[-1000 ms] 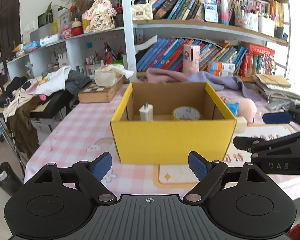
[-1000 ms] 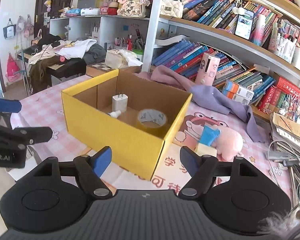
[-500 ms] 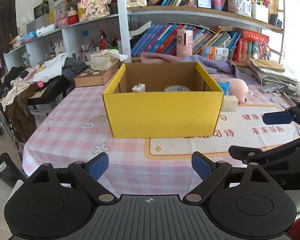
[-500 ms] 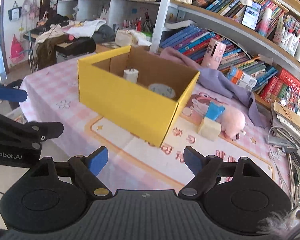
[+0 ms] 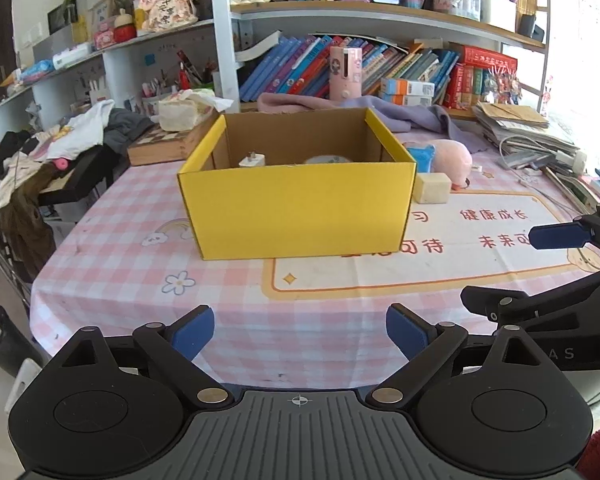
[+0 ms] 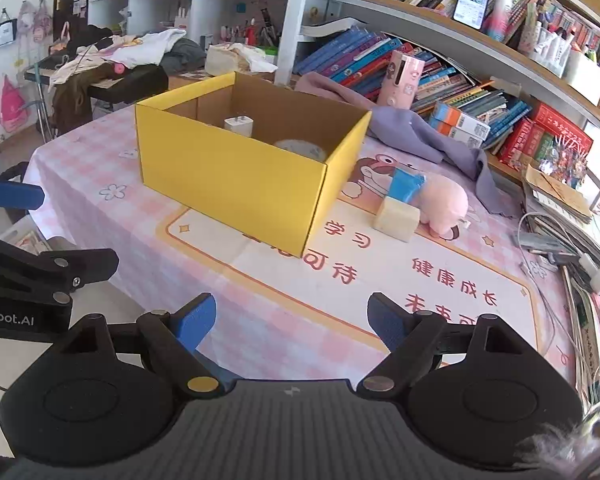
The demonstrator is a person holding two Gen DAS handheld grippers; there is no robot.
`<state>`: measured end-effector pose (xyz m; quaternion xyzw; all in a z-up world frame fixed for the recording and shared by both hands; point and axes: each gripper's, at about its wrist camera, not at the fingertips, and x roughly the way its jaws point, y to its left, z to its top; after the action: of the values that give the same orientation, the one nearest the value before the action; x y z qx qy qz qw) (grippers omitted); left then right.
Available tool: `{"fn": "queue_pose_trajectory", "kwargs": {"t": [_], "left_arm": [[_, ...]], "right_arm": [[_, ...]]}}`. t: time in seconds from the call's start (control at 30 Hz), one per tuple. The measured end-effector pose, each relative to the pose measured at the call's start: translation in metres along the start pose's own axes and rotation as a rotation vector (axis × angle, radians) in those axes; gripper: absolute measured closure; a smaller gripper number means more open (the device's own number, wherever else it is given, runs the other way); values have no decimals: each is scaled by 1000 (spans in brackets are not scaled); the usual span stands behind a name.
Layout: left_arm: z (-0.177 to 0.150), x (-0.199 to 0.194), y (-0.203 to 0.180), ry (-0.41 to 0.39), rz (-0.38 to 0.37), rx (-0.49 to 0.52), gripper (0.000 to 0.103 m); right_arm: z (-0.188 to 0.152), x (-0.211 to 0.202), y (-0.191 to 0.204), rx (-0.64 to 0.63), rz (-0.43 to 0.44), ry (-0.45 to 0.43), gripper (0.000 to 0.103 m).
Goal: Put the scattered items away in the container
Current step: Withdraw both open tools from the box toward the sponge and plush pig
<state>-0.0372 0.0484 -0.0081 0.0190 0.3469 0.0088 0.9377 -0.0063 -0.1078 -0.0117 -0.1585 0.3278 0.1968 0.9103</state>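
An open yellow cardboard box [image 5: 296, 208] [image 6: 236, 176] stands on the pink checked tablecloth. Inside it are a white charger plug [image 5: 252, 160] [image 6: 238, 125] and a roll of tape [image 5: 327, 159] [image 6: 300, 148]. Right of the box lie a cream block [image 5: 432, 188] [image 6: 396, 218], a blue item [image 5: 420, 156] [image 6: 406, 186] and a pink plush toy [image 5: 452, 162] [image 6: 446, 202]. My left gripper [image 5: 300, 330] is open and empty, back near the table's front edge. My right gripper [image 6: 288, 322] is open and empty, also back from the box.
A purple cloth [image 6: 424, 136] lies behind the box. Bookshelves [image 5: 380, 64] line the back. Papers and cables [image 6: 556, 220] pile at the right edge. A wooden box with a tissue pack [image 5: 168, 136] sits at the back left. A clothes-covered rack [image 5: 40, 152] stands left of the table.
Both grippers have drawn back from the yellow box toward the table's front edge, so the box looks smaller and farther. Both stay open and empty.
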Motion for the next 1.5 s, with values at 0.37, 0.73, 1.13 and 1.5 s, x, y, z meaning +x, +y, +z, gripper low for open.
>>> {"fn": "queue_pose_trajectory", "kwargs": {"t": [0.37,0.73,1.13,1.5], "left_arm": [[-2,8,-10,51,-21,14,8],[3,20,-24,86,-33,27,8],[15,37,-49,106,-69,48,8],[34,64,-92,114,-140,116,8]], "right_arm": [[-6,4,-7,22,-5,23,20],[-9,13,-25,35,-3,41,20],[-14,19,-57,68,-26,63,20],[-23,28,-107,152,-84,85,20]]}}
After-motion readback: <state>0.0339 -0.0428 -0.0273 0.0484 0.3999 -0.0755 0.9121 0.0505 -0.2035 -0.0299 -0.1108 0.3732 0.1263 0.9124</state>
